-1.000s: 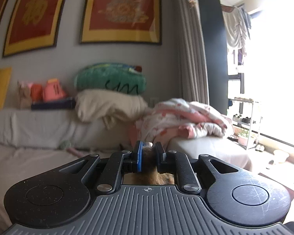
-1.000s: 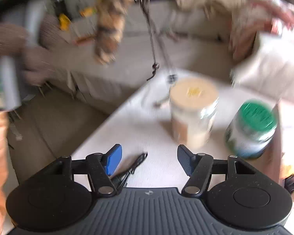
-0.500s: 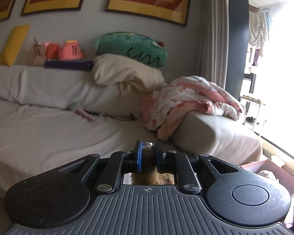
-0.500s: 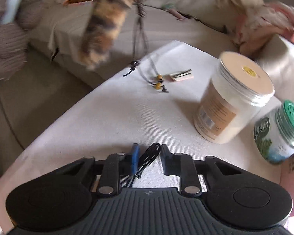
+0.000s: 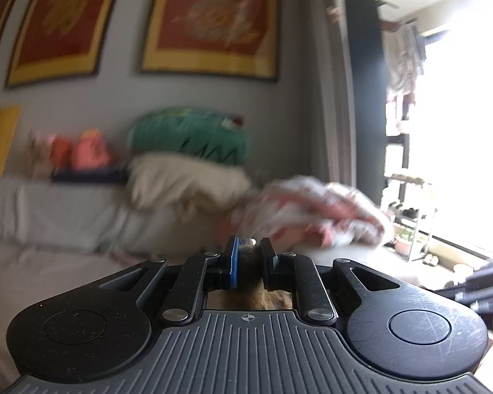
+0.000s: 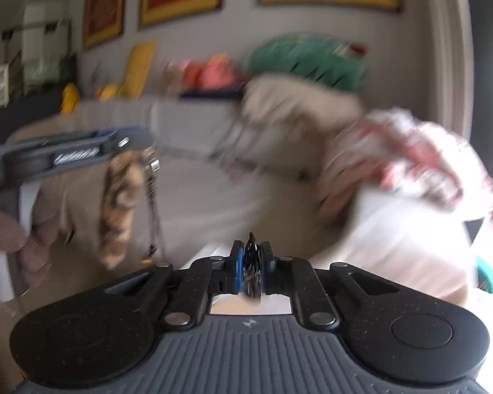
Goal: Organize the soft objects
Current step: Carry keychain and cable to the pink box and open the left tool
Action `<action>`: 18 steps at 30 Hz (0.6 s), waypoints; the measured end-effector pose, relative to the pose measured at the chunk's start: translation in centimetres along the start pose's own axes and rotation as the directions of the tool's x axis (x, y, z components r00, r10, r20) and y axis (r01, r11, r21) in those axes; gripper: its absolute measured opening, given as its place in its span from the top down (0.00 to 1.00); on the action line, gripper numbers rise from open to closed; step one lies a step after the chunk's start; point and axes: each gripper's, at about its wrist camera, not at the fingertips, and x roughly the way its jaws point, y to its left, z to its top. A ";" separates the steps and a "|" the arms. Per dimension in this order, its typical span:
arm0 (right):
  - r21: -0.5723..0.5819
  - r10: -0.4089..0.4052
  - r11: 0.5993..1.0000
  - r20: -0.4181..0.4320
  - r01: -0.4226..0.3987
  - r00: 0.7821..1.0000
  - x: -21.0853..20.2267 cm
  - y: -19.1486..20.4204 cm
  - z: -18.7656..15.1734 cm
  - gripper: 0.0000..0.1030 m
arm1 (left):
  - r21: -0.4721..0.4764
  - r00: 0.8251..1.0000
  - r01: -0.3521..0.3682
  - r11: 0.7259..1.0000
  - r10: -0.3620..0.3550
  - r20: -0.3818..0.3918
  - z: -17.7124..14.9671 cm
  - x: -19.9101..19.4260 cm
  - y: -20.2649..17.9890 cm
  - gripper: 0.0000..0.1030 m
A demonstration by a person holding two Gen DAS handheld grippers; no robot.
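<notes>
Furry tail (image 6: 118,210) dangling from left hand-held gripper (image 5: 249,262) — black cord (image 6: 252,267) pinched in right hand-held gripper (image 6: 251,267)

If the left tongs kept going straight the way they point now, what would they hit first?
Probably the crumpled pink-and-white blanket on the grey sofa, which sits just past the fingertips of the left tongs, shut on a furry brown striped toy. The frame is blurred, so depth is uncertain.
</notes>
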 end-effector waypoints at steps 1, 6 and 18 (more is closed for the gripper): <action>0.008 -0.023 1.000 0.030 0.023 0.999 -1.1 -1.2 0.5 0.91 | 0.025 1.000 0.012 1.000 -0.012 0.018 1.1 -0.2 -1.2 0.84; 0.059 -0.142 0.989 0.151 0.134 0.978 -6.4 -7.5 1.0 0.91 | 0.118 0.990 0.115 0.986 -0.123 0.067 4.8 -0.9 -8.6 0.84; 0.163 -0.301 0.948 0.167 0.275 0.939 -12.8 -18.9 -6.9 0.91 | 0.005 0.900 0.424 0.906 -0.420 -0.118 2.6 5.7 -23.0 0.83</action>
